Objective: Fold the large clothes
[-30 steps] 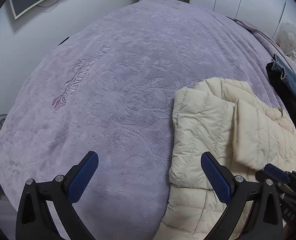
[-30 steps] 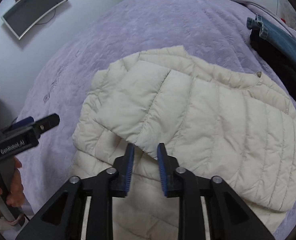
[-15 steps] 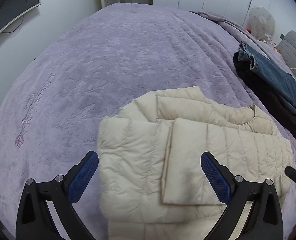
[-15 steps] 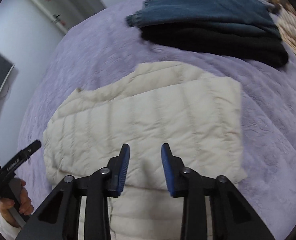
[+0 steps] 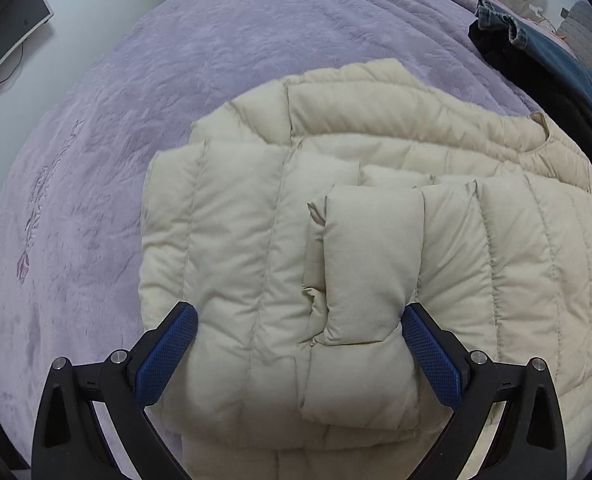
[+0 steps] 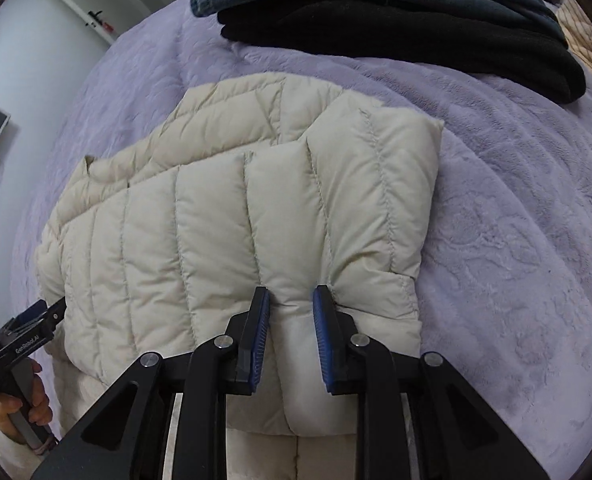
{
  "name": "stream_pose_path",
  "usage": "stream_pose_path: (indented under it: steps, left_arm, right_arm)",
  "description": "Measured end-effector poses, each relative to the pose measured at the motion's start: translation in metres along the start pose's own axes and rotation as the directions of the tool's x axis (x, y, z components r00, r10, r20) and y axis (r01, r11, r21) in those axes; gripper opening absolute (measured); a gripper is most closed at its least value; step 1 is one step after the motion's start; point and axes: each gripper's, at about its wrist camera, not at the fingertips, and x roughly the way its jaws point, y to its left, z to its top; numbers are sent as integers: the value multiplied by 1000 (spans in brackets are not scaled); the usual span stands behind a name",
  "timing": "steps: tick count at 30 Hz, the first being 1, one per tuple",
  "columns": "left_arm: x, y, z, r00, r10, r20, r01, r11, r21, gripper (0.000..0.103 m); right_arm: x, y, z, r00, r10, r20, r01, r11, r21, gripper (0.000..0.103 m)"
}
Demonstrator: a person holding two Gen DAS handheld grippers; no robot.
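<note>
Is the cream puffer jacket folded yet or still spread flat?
Partly folded: the puffer jacket has its sleeve laid over the body and a doubled edge; the hem half remains unfolded.

Spread across a lilac embossed bedspread: a cream quilted jacket, partly folded, one sleeve doubled back over the body with its cuff end near the lens. Left gripper low in frame, jaws wide apart, blue-padded fingers straddling sleeve and jacket front, gripping nothing. At upper right, a stack of dark garment and blue jeans beside the jacket's collar. At left edge, a monitor against a pale wall.
</note>
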Motion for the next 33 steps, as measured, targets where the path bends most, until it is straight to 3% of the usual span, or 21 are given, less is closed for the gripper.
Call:
stream_pose_path:
  steps: [4, 9, 14, 21, 24, 33]
  left_arm:
    - [1, -1, -10, 1000, 1, -3, -1, 1000, -13, 103]
    - [0, 2, 7, 1000, -9, -5, 8, 999, -54, 103]
    - [-9, 11, 19, 999, 12, 39, -9, 996, -85, 103]
    - [10, 8, 7, 1000, 27, -3, -27, 998, -57, 103]
    - [7, 4, -1, 999, 42, 2, -42, 999, -27, 103]
    - [-19, 15, 2, 999, 36, -22, -38, 997, -66, 103]
  right_arm:
    - [1, -8, -4, 1000, 3, -14, -3, 1000, -20, 22]
    - [-1, -22, 14, 1000, -21, 2, 21, 999, 47, 22]
    - [-24, -24, 24, 994, -41, 105, 36, 998, 49, 22]
    - [2, -53, 23, 999, -33, 31, 29, 992, 122, 22]
    - [4, -48, 23, 999, -43, 33, 39, 994, 102, 22]
    - [-8, -32, 31, 998, -60, 18, 59, 996, 61, 25]
